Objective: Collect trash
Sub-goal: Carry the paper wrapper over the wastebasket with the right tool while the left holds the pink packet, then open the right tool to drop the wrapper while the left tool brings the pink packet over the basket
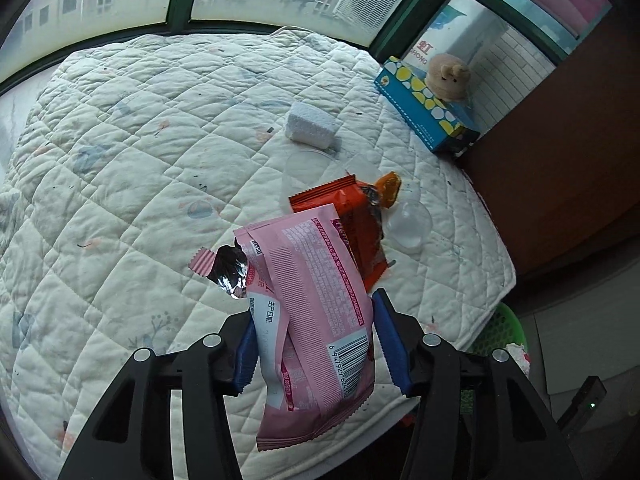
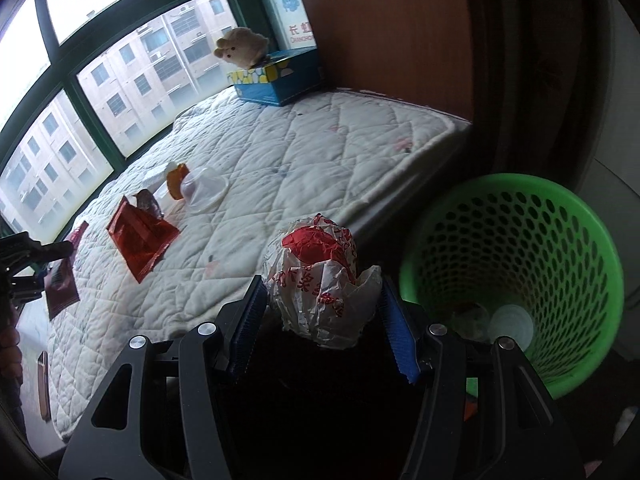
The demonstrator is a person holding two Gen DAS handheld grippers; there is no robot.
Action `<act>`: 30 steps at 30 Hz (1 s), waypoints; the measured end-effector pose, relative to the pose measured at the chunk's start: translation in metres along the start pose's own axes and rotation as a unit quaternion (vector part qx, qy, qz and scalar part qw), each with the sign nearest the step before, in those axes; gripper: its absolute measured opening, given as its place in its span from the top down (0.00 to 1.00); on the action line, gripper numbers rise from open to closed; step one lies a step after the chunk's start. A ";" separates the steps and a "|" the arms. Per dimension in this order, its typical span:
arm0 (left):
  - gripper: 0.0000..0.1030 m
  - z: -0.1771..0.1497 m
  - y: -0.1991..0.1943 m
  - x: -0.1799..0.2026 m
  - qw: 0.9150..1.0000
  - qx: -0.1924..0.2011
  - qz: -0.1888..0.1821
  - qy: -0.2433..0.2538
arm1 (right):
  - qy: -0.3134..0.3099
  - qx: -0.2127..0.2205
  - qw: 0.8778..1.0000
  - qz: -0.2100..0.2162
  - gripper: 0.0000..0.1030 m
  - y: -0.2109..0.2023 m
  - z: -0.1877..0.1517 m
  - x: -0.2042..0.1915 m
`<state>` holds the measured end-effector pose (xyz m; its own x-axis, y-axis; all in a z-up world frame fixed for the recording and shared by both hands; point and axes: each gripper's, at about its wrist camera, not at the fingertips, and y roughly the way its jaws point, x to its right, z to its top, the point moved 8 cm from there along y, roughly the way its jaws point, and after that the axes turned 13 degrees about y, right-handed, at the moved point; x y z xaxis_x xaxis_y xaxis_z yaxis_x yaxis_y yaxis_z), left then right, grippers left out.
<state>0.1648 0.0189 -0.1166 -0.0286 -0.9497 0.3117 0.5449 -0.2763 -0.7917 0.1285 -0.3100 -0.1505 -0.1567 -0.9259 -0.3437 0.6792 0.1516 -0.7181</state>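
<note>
My left gripper (image 1: 314, 312) is shut on a torn pink snack wrapper (image 1: 316, 280), which hangs above the quilted bed (image 1: 140, 152). An orange-red wrapper (image 1: 352, 216), a small orange packet (image 1: 390, 188), a clear plastic cup (image 1: 410, 224) and a white foam block (image 1: 312, 124) lie on the quilt beyond it. In the right wrist view, my right gripper (image 2: 324, 284) is shut on a crumpled white-and-red paper ball (image 2: 320, 276), just off the bed's edge. A green mesh basket (image 2: 520, 264) stands on the floor to its right, with trash at its bottom.
A blue tissue box (image 1: 428, 108) with a plush toy (image 1: 446, 76) on it sits at the bed's far corner by a brown wooden panel (image 2: 380, 32). Windows run along the far side of the bed. The green basket (image 1: 500, 328) shows past the mattress edge.
</note>
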 end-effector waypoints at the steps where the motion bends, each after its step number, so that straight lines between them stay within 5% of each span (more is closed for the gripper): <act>1: 0.51 0.002 -0.001 0.008 1.000 0.001 -0.007 0.008 | 0.004 0.003 1.000 -0.008 0.44 -0.002 0.002 0.008; 13: 0.51 0.007 0.036 0.129 0.990 -0.033 -0.087 0.103 | 0.037 0.024 0.995 -0.086 0.44 -0.024 0.015 0.090; 30: 0.51 -0.008 0.094 0.299 0.952 -0.073 -0.170 0.244 | 0.073 0.040 0.985 -0.150 0.30 -0.039 0.034 0.165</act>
<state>0.2008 -0.2923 -0.1017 -0.5870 -0.7479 0.3099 0.3138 -0.5631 -0.7645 0.1007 -0.4808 -0.1584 -0.4559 -0.8646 -0.2114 0.6399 -0.1533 -0.7530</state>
